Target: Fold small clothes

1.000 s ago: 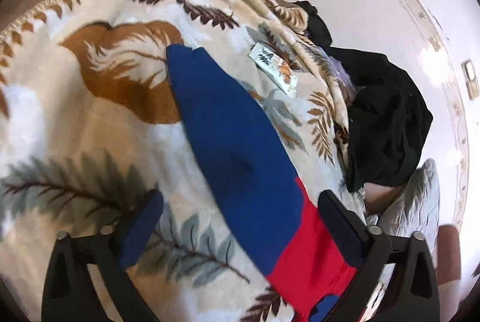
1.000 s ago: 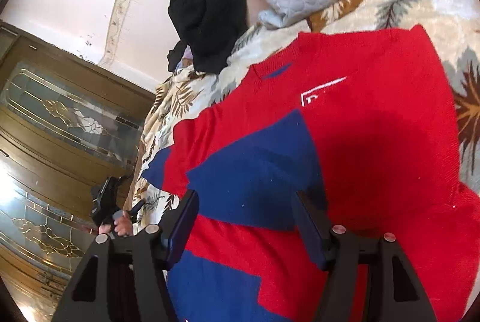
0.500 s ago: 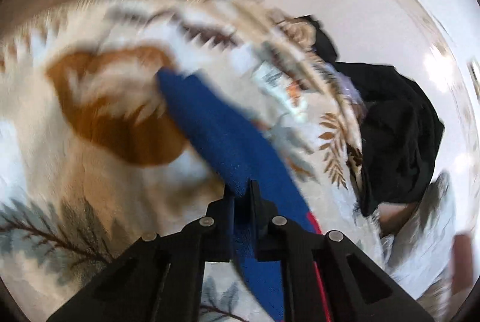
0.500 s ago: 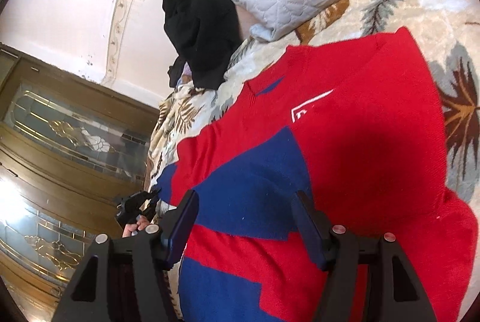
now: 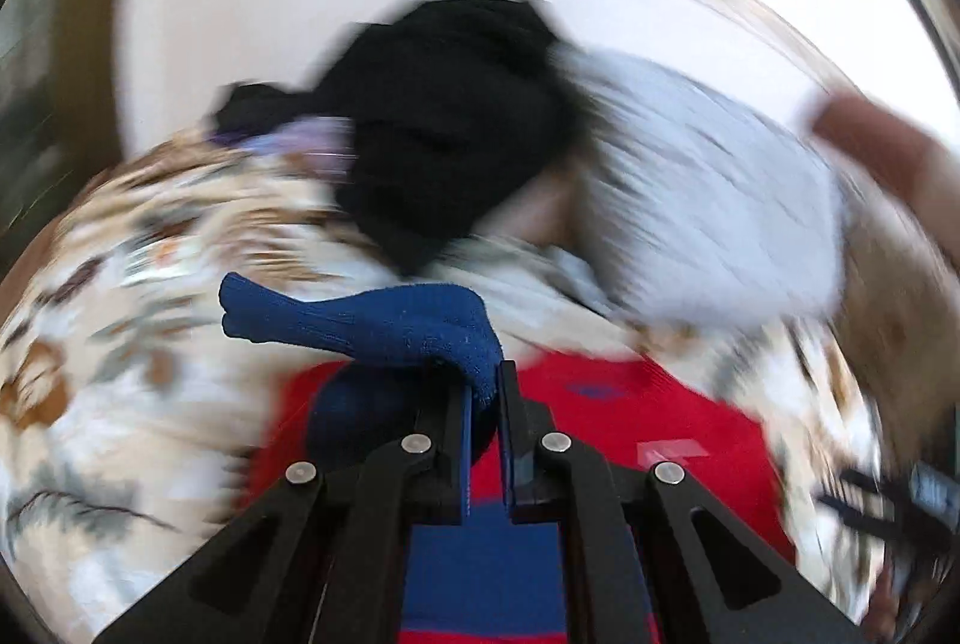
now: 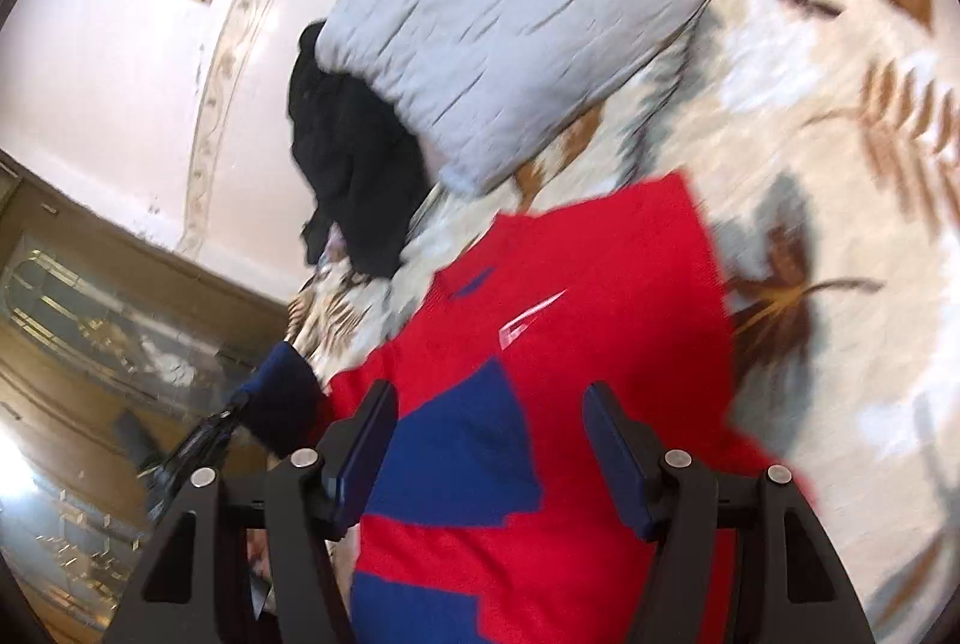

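Observation:
A small red and blue sweater [image 6: 576,284] lies flat on a leaf-patterned blanket [image 6: 840,164]. My left gripper [image 5: 483,392] is shut on the sweater's blue sleeve [image 5: 360,323], which hangs lifted over the red body [image 5: 660,404] with its cuff sticking out to the left. In the right wrist view that blue sleeve [image 6: 279,395] is raised at the sweater's left edge. My right gripper [image 6: 489,443] hovers open above the sweater's blue panel [image 6: 468,452], with nothing between its fingers.
A pile of black clothes [image 5: 444,128] and a grey quilted pillow [image 5: 708,200] lie at the head of the bed against a pale wall. A wooden door with glass panels [image 6: 90,344] stands at the left. A person's hand [image 5: 882,146] shows at the right edge.
My left gripper closed on the blue sleeve, then lifted it and swung it over the sweater's red body. The right gripper drifted a little and stayed open.

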`<state>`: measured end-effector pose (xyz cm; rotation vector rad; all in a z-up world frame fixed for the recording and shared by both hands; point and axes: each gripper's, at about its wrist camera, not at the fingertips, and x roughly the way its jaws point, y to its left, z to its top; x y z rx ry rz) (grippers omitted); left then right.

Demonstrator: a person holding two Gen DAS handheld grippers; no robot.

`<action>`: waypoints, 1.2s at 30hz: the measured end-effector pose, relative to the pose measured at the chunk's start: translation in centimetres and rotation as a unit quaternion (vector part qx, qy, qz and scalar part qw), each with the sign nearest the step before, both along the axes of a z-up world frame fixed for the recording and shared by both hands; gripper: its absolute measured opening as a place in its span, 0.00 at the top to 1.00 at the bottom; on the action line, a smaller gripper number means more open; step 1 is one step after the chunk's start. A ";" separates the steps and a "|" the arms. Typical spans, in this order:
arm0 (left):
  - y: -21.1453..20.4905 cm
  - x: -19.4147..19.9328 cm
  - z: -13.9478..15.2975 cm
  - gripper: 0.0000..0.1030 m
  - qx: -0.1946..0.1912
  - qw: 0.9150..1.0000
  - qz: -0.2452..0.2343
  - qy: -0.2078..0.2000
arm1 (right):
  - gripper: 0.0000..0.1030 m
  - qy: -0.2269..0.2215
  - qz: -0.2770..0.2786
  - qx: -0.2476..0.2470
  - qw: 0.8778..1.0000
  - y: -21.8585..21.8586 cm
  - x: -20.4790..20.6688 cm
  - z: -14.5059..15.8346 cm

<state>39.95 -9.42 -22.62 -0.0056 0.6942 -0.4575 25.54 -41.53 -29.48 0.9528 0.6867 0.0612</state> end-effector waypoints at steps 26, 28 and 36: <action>6.3 1.3 -7.3 0.38 0.064 0.980 0.135 0.135 | 0.24 0.042 0.125 -0.173 0.976 10.1 6.0 -0.5; 5.8 1.3 -8.1 0.38 0.095 0.979 0.126 0.133 | 0.23 0.046 0.131 -0.215 0.967 12.0 7.1 -0.9; 6.5 2.7 -10.4 0.38 0.110 0.968 0.134 0.183 | 0.25 0.095 0.106 -0.323 0.936 15.8 11.4 -2.7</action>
